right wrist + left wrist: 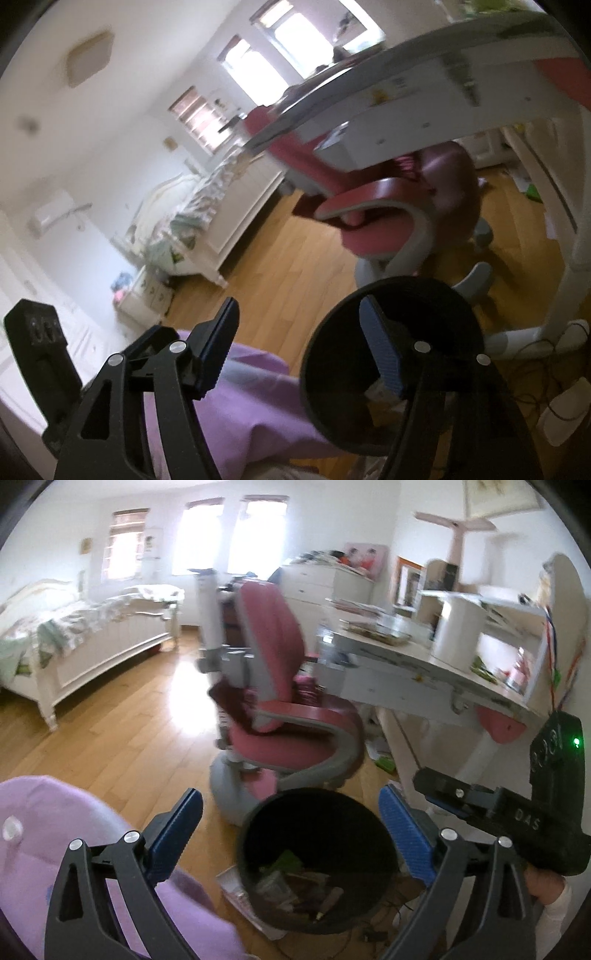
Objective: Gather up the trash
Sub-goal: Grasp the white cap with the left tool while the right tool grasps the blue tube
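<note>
**Bedroom, both grippers spread above black waste bin**

Left gripper (pixel 290 834): fingers wide apart, nothing between the blue pads (pixel 404 834); pointed down toward the bin from above. Right gripper (pixel 299 349): fingers likewise spread, empty; its right-hand pad sits in front of the bin's mouth in the right wrist view. In the left wrist view the body of the right gripper shows at the right edge, with a green light lit on its black housing.

Black waste bin (pixel 317 853): round, upright on the floor, open-topped; holds mixed trash (pixel 291 882), including green scraps and crumpled wrappers, at the bottom. A flat sheet of paper (pixel 236 893) lies on the floor, partly under the bin's left side.

Lilac garment (pixel 74 849): covers the lower left of both views, just beside the bin.

Pink swivel chair (pixel 273 686): grey base, stands just behind the bin, tucked against the desk.

White desk (pixel 406 664): right of the chair; cluttered top, contents blurred. Green scrap (pixel 386 762) on the floor under it.

Wooden floor (pixel 129 720); white bed (pixel 85 642) with rumpled bedding, well apart at far left; white dresser (pixel 325 583) by the far wall
</note>
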The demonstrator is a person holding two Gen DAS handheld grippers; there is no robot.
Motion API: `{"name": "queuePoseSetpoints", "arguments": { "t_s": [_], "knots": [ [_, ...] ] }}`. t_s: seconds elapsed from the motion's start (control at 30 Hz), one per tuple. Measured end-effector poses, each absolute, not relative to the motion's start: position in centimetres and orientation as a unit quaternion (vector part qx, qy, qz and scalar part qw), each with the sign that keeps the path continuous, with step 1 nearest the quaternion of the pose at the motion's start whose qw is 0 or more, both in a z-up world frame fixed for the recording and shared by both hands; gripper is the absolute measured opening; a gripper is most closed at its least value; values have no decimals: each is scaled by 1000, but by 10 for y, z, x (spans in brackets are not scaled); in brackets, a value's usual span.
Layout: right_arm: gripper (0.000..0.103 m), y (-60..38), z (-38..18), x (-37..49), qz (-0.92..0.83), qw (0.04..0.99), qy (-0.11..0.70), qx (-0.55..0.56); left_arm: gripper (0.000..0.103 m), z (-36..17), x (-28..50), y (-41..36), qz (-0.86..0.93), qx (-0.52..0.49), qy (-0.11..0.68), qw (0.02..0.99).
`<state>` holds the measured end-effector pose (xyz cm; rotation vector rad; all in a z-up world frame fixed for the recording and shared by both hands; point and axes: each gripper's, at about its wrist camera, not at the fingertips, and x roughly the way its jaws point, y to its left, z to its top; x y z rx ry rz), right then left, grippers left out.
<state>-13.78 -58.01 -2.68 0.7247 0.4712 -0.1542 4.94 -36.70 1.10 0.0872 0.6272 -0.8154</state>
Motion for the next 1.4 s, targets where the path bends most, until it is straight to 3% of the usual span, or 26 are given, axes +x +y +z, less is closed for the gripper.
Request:
{"name": "queuePoseSetpoints", "arguments": {
  "t_s": [0.5, 0.83, 0.97, 1.03, 1.13, 1.2, 1.37, 1.4],
  "knots": [
    [68, -413, -28, -36, 92, 912, 330, 228, 95, -33, 159, -163, -166, 7, 348, 923],
    [68, -293, -54, 27, 178, 886, 408, 128, 93, -71, 229, -124, -146, 29, 403, 903],
    [66, -267, -65, 43, 182, 877, 433, 106, 63, -83, 242, -120, -154, 35, 429, 889],
    [64, -256, -69, 49, 180, 873, 443, 92, 60, -83, 242, -119, -158, 36, 430, 888],
    [56, -246, -76, 55, 173, 868, 461, 68, 48, -85, 244, -118, -153, 55, 431, 888],
    [44, -235, -82, 53, 166, 866, 469, 47, 37, -86, 244, -117, -148, 62, 431, 888],
    [19, -229, -88, 57, 141, 873, 466, 6, 35, -84, 237, -107, -146, 39, 429, 891],
    [18, -231, -87, 56, 142, 874, 464, 16, 35, -82, 233, -106, -148, 34, 426, 892]
  ]
}}
